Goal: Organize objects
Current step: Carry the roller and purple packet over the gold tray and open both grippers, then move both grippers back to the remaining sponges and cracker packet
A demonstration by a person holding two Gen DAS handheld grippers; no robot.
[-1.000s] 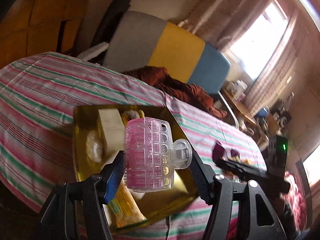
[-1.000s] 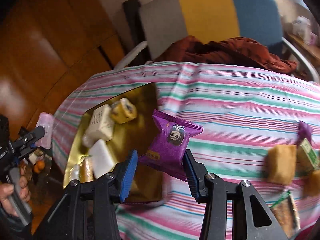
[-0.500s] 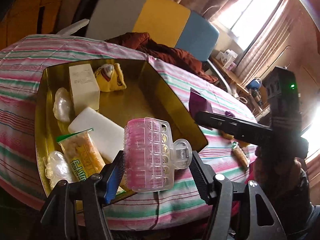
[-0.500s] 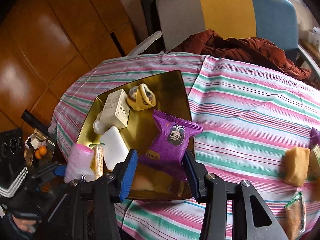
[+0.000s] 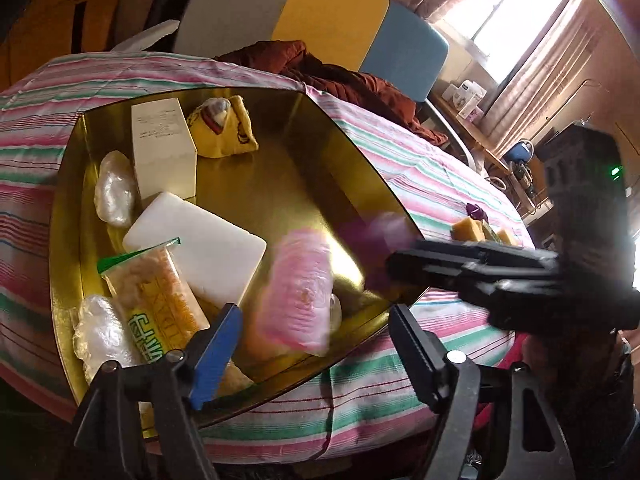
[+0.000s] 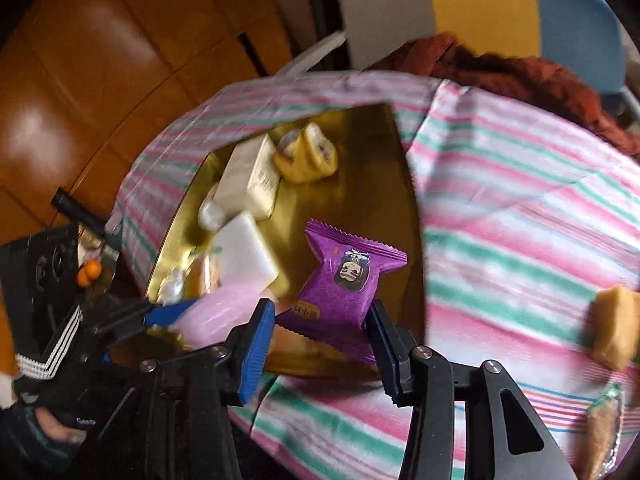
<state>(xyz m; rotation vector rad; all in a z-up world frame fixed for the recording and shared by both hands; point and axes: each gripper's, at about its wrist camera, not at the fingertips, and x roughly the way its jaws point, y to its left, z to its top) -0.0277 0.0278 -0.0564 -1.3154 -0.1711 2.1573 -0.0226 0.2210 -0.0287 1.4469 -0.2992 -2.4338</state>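
Left gripper (image 5: pixel 316 344) jaws are opening, pink clip (image 5: pixel 298 292) dropping loose over the gold tray (image 5: pixel 352 136). Right gripper (image 6: pixel 320 336) pinches the purple packet (image 6: pixel 344 280) above the tray; light, crinkly, probably best grabbed by its sealed edge.

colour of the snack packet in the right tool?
Purple snack packet, with a small cartoon face printed on it; clearest in the right wrist view.

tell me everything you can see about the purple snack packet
The purple snack packet is a glossy foil pillow pack with zigzag-crimped ends, a small cartoon face printed mid-front and a gold label strip near its lower end. It looks sealed and puffy. The right gripper pinches its lower part between the pads, holding it tilted above the near right corner of the gold tray. Nothing else visibly touches it.
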